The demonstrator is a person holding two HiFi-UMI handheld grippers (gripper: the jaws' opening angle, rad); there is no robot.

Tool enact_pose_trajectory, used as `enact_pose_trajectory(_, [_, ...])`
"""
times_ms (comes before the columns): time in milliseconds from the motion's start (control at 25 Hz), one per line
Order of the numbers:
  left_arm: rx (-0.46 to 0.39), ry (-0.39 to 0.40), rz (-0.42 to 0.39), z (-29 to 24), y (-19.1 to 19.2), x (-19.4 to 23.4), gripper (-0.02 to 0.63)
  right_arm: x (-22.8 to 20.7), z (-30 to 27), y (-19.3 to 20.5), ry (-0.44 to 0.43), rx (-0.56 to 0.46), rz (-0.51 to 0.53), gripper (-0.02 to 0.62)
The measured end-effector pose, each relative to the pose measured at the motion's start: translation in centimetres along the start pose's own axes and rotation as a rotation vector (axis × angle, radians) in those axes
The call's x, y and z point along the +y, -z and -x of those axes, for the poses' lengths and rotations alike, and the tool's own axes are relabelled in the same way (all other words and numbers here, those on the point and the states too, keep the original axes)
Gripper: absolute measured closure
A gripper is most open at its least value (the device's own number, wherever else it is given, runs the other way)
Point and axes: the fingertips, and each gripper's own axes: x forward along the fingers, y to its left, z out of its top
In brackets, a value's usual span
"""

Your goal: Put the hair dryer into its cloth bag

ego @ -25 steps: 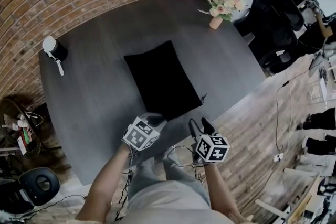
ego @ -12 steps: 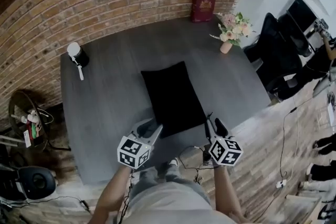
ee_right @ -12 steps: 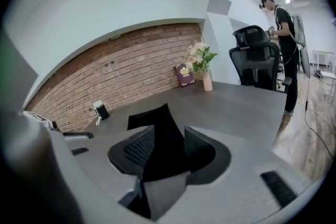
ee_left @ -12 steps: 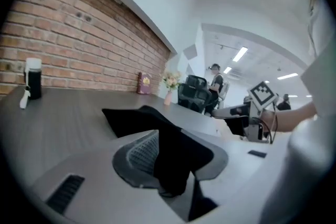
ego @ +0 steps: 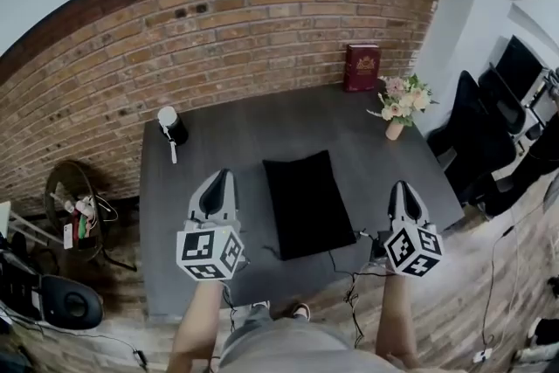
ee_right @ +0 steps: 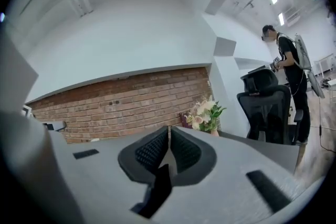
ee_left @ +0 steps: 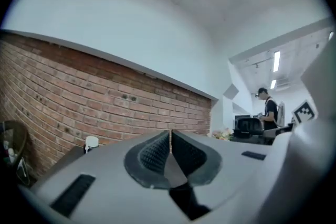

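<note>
Both grippers (ego: 220, 176) (ego: 401, 187), closing empty, flank bag (ego: 306, 203).

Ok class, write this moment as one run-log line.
left gripper: level, jaws just closed, empty | right gripper: level, jaws just closed, empty | cloth bag: lying on table, untouched

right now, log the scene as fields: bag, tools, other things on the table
cloth bag: black, flat on the dark grey table, centre, untouched
left tool: above the near edge, jaws just closed, shut, nothing between
right tool: likewise just closed, shut, empty
back of table: red book, vase of flowers, black-and-white object
</note>
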Motion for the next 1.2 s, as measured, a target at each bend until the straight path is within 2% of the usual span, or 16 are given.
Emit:
enact_pose_trajectory(160, [-0.058, -0.036, -0.027, 0.1, -2.4, -0.3, 0.595, 0.7, -0.1, -3.0, -0.038, -0.069, 0.017, 0.594])
enact_pose_trajectory(240, [-0.06, -0.041, -0.034, 0.4, -2.5, -0.8, 0.595, 1.1, 0.2, -3.5, -0.056, -0.086, 0.022, 0.595])
enact_pose_trajectory(680, [-0.008, -0.029, -0.026, 0.8, -1.0, -1.6, 0.595, 2.7, 2.1, -0.5, -0.099, -0.032, 0.061, 0.594])
enact_pose_trajectory(1200, [0.023, -0.01, -0.009, 0.8, 0.2, -1.0, 0.595, 3.3, 2.4, 0.2, -0.064, -0.011, 0.074, 0.595])
